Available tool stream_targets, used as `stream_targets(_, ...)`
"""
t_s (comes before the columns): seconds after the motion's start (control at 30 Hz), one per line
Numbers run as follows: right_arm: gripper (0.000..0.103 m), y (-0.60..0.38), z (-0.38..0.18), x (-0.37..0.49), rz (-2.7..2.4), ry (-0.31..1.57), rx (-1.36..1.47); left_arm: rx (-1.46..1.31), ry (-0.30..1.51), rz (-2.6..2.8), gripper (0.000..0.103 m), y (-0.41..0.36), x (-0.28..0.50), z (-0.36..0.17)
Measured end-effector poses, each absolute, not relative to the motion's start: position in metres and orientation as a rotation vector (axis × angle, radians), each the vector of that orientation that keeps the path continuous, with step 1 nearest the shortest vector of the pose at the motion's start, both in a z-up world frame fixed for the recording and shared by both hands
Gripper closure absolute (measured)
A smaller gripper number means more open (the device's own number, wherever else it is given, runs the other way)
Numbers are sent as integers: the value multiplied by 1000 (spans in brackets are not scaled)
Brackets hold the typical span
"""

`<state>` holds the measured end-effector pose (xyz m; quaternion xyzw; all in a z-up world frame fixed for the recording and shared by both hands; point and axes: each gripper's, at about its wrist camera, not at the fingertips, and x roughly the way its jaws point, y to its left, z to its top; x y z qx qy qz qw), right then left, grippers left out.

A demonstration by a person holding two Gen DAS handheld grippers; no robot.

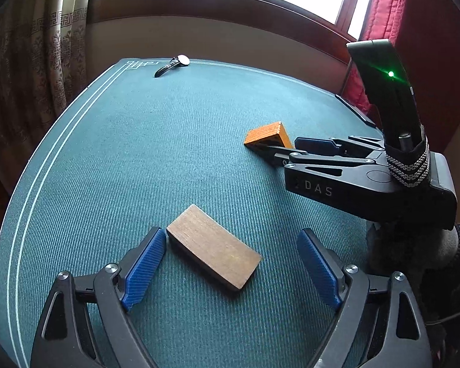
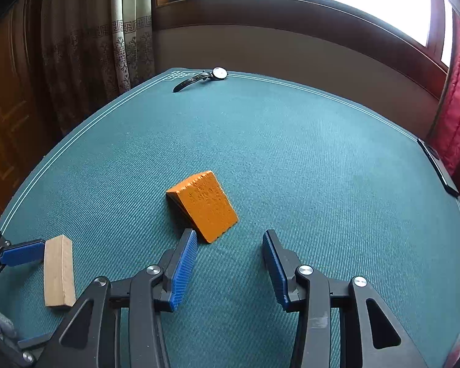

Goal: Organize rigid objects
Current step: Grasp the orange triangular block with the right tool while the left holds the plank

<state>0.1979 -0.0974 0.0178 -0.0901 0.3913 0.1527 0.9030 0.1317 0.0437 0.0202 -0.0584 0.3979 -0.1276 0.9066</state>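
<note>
Both grippers spread wide over green table, nothing pinched.

Left gripper (image 1: 231,268): jaws wide apart w/ the brown wood block (image 1: 214,248) lying flat between them; left pad (image 1: 144,268) sits right at the block's corner, contact can't be confirmed; right pad well clear. Right gripper (image 2: 230,271): jaws also wide; orange block (image 2: 204,205) lies just ahead of the tips, its near corner just beside the left pad (image 2: 184,271), touching or not can't tell. Orange block looks tilted, one edge raised off the table (image 2: 322,159). Count: 2 blocks (1 brown, 1 orange), 1 wristwatch (image 2: 205,77) at the far edge, 1 dark flat item (image 2: 438,168) at the right edge, 2 grippers.
</note>
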Motion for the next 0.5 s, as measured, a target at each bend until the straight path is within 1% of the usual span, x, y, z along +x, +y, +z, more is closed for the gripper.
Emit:
stream_targets(0.3, 55, -105, 16, 188, 319, 809, -172, 6, 838, -320, 14, 39, 127, 19)
stream_targets(0.5, 53, -105, 16, 187, 318, 809, -170, 39, 847, -287, 14, 44, 138, 17)
